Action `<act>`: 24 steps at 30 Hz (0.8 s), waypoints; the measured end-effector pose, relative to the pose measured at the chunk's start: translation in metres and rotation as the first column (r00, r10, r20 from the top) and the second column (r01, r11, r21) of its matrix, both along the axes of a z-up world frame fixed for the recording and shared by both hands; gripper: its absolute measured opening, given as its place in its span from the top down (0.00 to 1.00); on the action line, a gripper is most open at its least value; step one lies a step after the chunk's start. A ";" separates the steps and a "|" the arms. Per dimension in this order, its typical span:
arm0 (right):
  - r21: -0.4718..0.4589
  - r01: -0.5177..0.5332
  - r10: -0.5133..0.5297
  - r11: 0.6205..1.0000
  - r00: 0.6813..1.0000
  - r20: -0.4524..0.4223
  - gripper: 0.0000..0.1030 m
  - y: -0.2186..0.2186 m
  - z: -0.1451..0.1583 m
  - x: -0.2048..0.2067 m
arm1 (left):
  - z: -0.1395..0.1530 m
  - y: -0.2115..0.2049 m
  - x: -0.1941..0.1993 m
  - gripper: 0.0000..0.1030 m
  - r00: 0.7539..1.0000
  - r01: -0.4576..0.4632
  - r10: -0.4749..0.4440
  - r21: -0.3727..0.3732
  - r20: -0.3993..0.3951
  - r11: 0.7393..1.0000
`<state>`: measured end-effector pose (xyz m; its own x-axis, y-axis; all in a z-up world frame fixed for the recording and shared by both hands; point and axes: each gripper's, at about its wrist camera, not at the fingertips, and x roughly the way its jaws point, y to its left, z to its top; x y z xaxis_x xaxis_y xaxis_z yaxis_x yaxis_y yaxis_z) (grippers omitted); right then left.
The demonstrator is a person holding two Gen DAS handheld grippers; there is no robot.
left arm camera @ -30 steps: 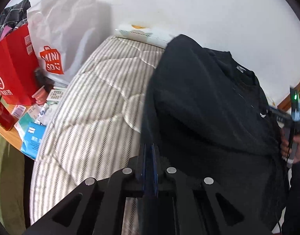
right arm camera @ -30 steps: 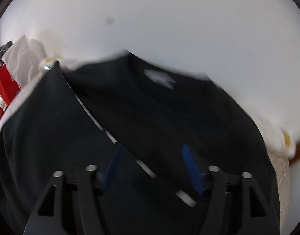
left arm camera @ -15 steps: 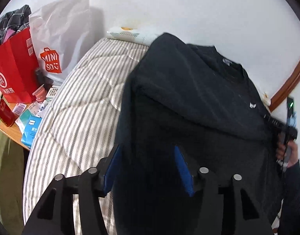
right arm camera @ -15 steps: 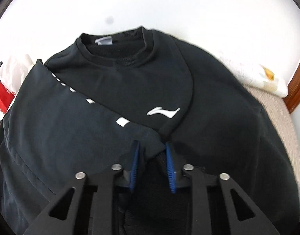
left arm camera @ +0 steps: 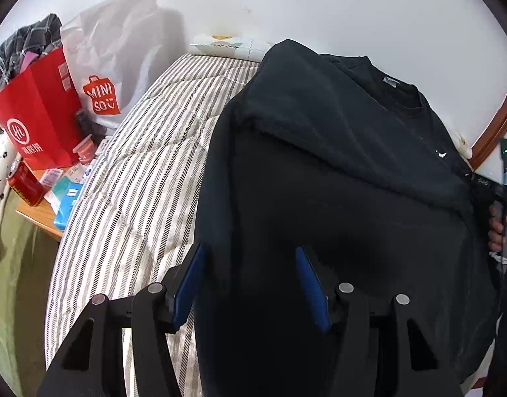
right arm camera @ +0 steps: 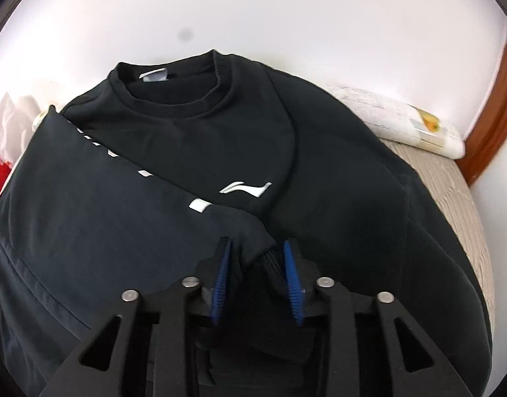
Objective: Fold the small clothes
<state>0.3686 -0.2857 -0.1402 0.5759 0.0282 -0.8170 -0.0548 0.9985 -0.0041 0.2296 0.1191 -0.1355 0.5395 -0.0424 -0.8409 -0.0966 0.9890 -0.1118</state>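
The black sweatshirt (right arm camera: 194,139) lies flat on the striped bed (left arm camera: 137,178), long axis running from the hem near the grippers to the collar by the wall, one sleeve folded across its chest. A white swoosh-like logo (right arm camera: 245,188) marks the chest; beside the bed, a white bag (left arm camera: 111,63) reads "MINISO". The left gripper (left arm camera: 250,281) stands open over the fabric; the right gripper (right arm camera: 256,278) has just been opening, with the sleeve cuff (right arm camera: 253,241) loose between its fingers.
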 end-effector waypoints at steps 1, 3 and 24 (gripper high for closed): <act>0.008 0.009 -0.009 1.000 1.000 0.010 0.65 -0.003 0.005 -0.006 | 0.001 -0.003 -0.002 0.47 1.000 0.002 -0.002 0.012 0.004 1.000; 0.023 0.022 -0.023 0.999 0.999 0.035 0.61 -0.007 0.018 -0.025 | 0.002 -0.008 -0.005 0.47 1.000 0.007 -0.007 0.027 0.011 1.000; -0.140 0.349 -0.332 0.927 0.934 0.127 0.29 -0.168 0.044 -0.259 | 0.017 -0.058 -0.038 0.40 0.993 0.065 -0.074 0.090 0.093 0.994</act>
